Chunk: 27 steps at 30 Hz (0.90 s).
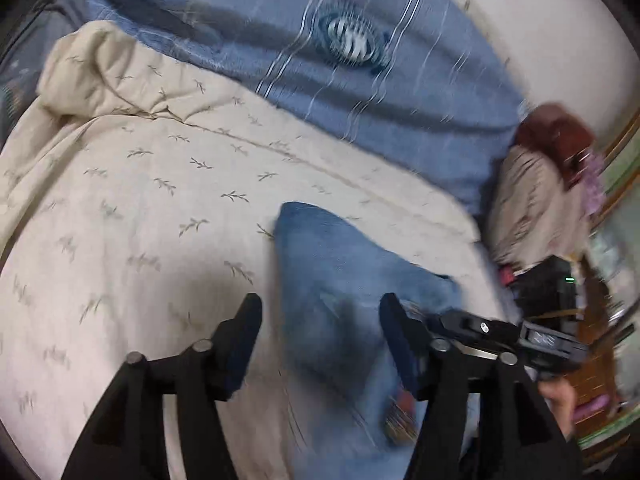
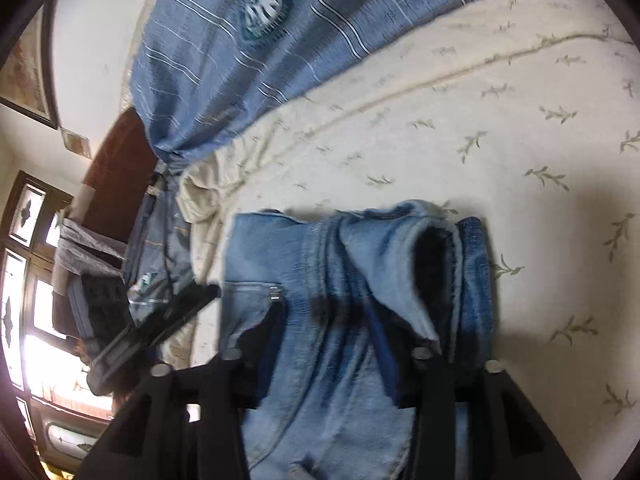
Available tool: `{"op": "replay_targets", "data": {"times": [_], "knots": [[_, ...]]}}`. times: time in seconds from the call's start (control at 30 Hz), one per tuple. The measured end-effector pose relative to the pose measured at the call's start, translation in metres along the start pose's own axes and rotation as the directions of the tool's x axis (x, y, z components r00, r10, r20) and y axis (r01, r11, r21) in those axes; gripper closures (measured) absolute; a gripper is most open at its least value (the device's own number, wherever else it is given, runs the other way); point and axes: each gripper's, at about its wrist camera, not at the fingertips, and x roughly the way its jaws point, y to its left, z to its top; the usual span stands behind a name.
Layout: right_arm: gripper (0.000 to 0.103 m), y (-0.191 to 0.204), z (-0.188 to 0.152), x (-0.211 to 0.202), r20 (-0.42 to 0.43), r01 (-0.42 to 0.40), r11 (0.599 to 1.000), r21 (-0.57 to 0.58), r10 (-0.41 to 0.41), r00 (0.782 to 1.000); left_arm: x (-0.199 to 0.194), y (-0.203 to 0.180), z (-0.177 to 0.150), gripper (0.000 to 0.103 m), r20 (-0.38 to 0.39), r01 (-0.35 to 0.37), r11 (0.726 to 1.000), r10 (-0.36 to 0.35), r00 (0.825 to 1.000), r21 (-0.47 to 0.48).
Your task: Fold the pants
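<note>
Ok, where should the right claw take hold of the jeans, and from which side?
Grip the bunched waistband end of the jeans, at the thick rolled edge on the far right. Come in low along the cream quilt from the near side, claw open, so one finger slides under the stack. That edge stands raised and layered; the flat middle offers nothing to pinch.

Left claw (image 1: 320,308): fingers spread wide, nothing pinched between, tips pointing forward and down. Left finger (image 1: 244,332) and right finger (image 1: 394,328) both black, dark blue on pads.

Right claw (image 2: 340,320): also spread wide, black linkage arms fanning out at bottom of own view. Fingertips pretty blurry there, can't say if pads touch anything.

In left wrist view, right claw's black body pokes in from right side, just beside left claw's right finger.
</note>
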Motion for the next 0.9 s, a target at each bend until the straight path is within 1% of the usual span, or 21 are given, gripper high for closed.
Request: {"op": "replay_targets", "data": {"times": [0.03, 0.07, 0.13, 0.23, 0.27, 0.3, 0.33, 0.37, 0.4, 0.47, 0.5, 0.53, 0.57, 0.63, 0.67, 0.7, 0.77, 0.8, 0.83, 0.87, 0.9], "knots": [[0.046, 0.008, -0.003, -0.009, 0.017, -0.007, 1.000, -0.015, 0.008, 1.000, -0.010, 0.001, -0.005, 0.033, 0.014, 0.021, 1.000, -0.021, 1.000, -0.009], [0.042, 0.015, -0.006, -0.016, 0.030, -0.013, 0.999, -0.035, 0.014, 0.999, -0.015, 0.000, -0.008, 0.032, 0.018, 0.041, 0.999, -0.041, 0.999, -0.019], [0.041, 0.027, -0.015, -0.029, 0.046, -0.033, 0.997, -0.063, 0.036, 0.998, -0.021, -0.001, -0.018, 0.032, -0.008, 0.064, 0.998, -0.064, 0.998, -0.028], [0.041, 0.036, -0.037, -0.038, 0.012, -0.119, 0.990, -0.070, 0.121, 0.993, -0.018, 0.001, -0.040, 0.032, -0.046, 0.082, 0.996, -0.084, 0.995, -0.041], [0.041, 0.034, -0.048, -0.036, -0.023, -0.147, 0.987, -0.065, 0.146, 0.989, -0.012, 0.003, -0.049, 0.032, -0.070, 0.070, 0.996, -0.073, 0.995, -0.046], [0.041, 0.031, -0.056, -0.032, -0.047, -0.145, 0.987, -0.063, 0.142, 0.989, -0.006, 0.006, -0.053, 0.032, -0.083, 0.063, 0.997, -0.067, 0.994, -0.055], [0.041, 0.025, -0.063, -0.027, -0.067, -0.112, 0.992, -0.061, 0.108, 0.992, -0.001, 0.008, -0.059, 0.032, -0.110, 0.057, 0.996, -0.064, 0.992, -0.067], [0.043, 0.016, -0.069, -0.018, -0.090, -0.061, 0.996, -0.065, 0.055, 0.994, 0.009, 0.011, -0.064, 0.032, -0.154, 0.056, 0.995, -0.069, 0.986, -0.088], [0.051, 0.008, -0.072, -0.013, -0.097, -0.059, 0.997, -0.057, 0.053, 0.994, 0.014, 0.011, -0.068, 0.033, -0.183, 0.058, 0.994, -0.075, 0.980, -0.098], [0.062, -0.005, -0.070, -0.014, -0.071, -0.072, 0.997, -0.004, 0.072, 0.995, 0.015, 0.004, -0.071, 0.046, -0.194, 0.059, 0.996, -0.072, 0.978, -0.072], [0.063, -0.007, -0.069, -0.014, -0.067, -0.071, 0.997, 0.004, 0.071, 0.995, 0.010, -0.004, -0.071, 0.055, -0.182, 0.043, 0.999, -0.047, 0.982, -0.028], [0.063, -0.009, -0.068, -0.012, -0.066, -0.075, 0.997, -0.003, 0.075, 0.995, 0.005, -0.019, -0.070, 0.061, -0.155, -0.013, 0.997, 0.024, 0.988, 0.073], [0.064, -0.009, -0.069, -0.011, -0.064, -0.075, 0.997, -0.011, 0.075, 0.995, 0.005, -0.031, -0.073, 0.064, -0.133, -0.064, 0.986, 0.084, 0.988, 0.151], [0.068, -0.010, -0.069, -0.010, -0.057, -0.076, 0.997, -0.018, 0.075, 0.996, 0.013, -0.042, -0.084, 0.067, -0.114, -0.174, 0.954, 0.206, 0.972, 0.244], [0.075, -0.011, -0.070, -0.008, -0.054, -0.066, 0.998, -0.024, 0.064, 0.996, 0.021, -0.044, -0.090, 0.066, -0.097, -0.231, 0.930, 0.268, 0.958, 0.286], [0.079, -0.011, -0.071, -0.007, -0.051, -0.052, 0.998, -0.032, 0.050, 0.997, 0.022, -0.045, -0.092, 0.066, -0.087, -0.249, 0.920, 0.287, 0.954, 0.301], [0.079, -0.008, -0.073, -0.008, -0.038, -0.037, 0.999, -0.035, 0.036, 0.999, 0.019, -0.049, -0.090, 0.066, -0.083, -0.258, 0.913, 0.297, 0.951, 0.315], [0.076, -0.007, -0.073, -0.010, -0.036, -0.033, 0.999, -0.033, 0.031, 0.999, 0.018, -0.049, -0.088, 0.066, -0.097, -0.251, 0.918, 0.292, 0.951, 0.306], [0.076, -0.003, -0.074, -0.010, -0.037, -0.032, 0.999, -0.034, 0.030, 0.999, 0.017, -0.050, -0.086, 0.062, -0.105, -0.243, 0.925, 0.284, 0.953, 0.293], [0.073, 0.001, -0.075, -0.014, -0.033, -0.019, 0.999, -0.039, 0.018, 0.999, 0.010, -0.047, -0.081, 0.062, -0.109, -0.210, 0.945, 0.243, 0.964, 0.250], [0.063, 0.003, -0.075, -0.019, -0.021, -0.012, 0.999, -0.041, 0.012, 1.000, 0.008, -0.047, -0.077, 0.058, -0.110, -0.190, 0.957, 0.218, 0.970, 0.221]]}}
